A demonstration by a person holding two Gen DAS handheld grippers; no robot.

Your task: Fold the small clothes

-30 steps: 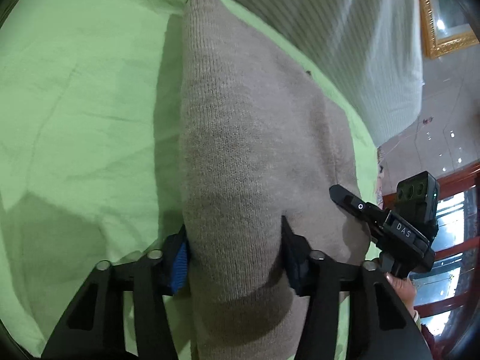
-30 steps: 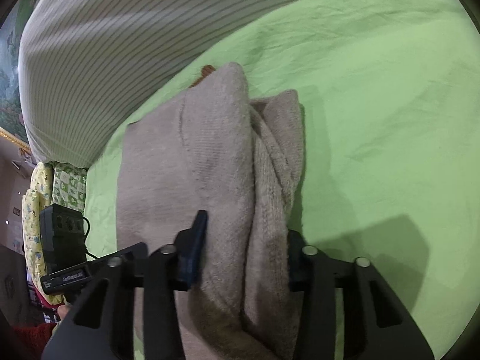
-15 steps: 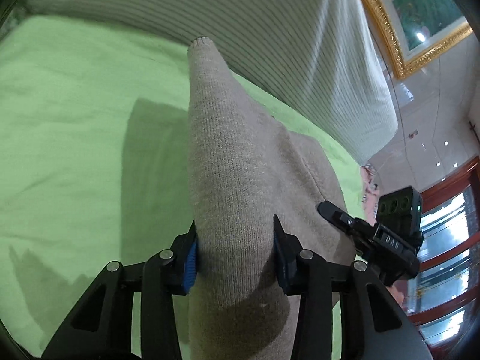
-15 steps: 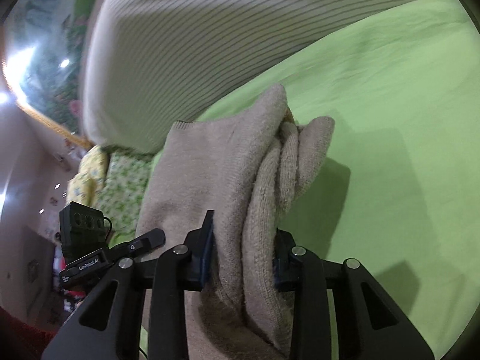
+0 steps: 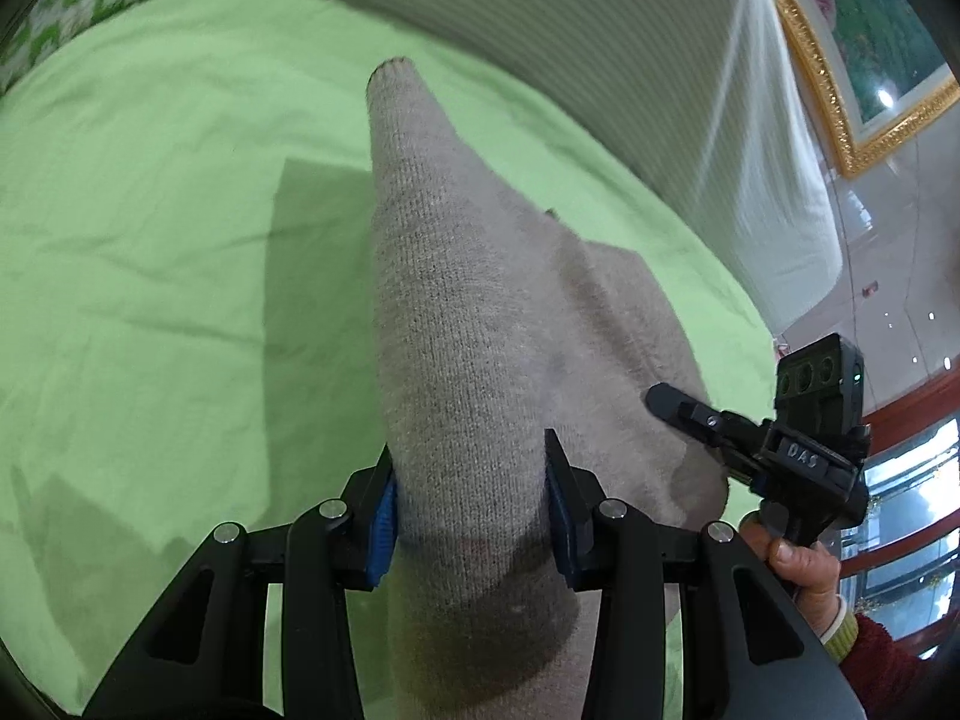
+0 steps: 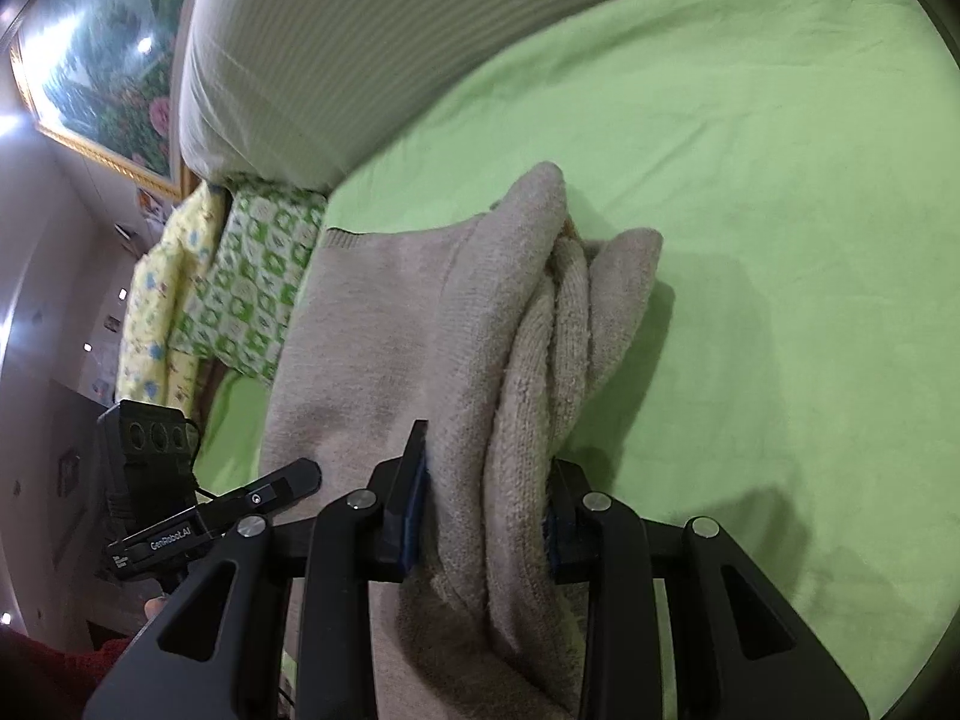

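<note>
A beige knit sweater (image 5: 480, 324) is held up between both grippers above the green bedsheet (image 5: 150, 228). My left gripper (image 5: 471, 504) is shut on one bunched edge of it, and the cloth rises to a point ahead of the jaws. My right gripper (image 6: 486, 516) is shut on the other edge, where several thick folds (image 6: 558, 324) are stacked between the pads. The right gripper also shows in the left wrist view (image 5: 768, 444), and the left gripper in the right wrist view (image 6: 198, 516). The sweater's lower part is hidden below the fingers.
A large white striped pillow or duvet (image 5: 600, 60) lies along the far side of the bed. A green patterned and a yellow cloth (image 6: 252, 276) sit at the bed's edge. A gold-framed painting (image 6: 102, 60) hangs on the wall.
Both grippers closed tighter on the sweater and lifted it off the sheet. The views tilted up, showing more of the pillow, wall and painting.
</note>
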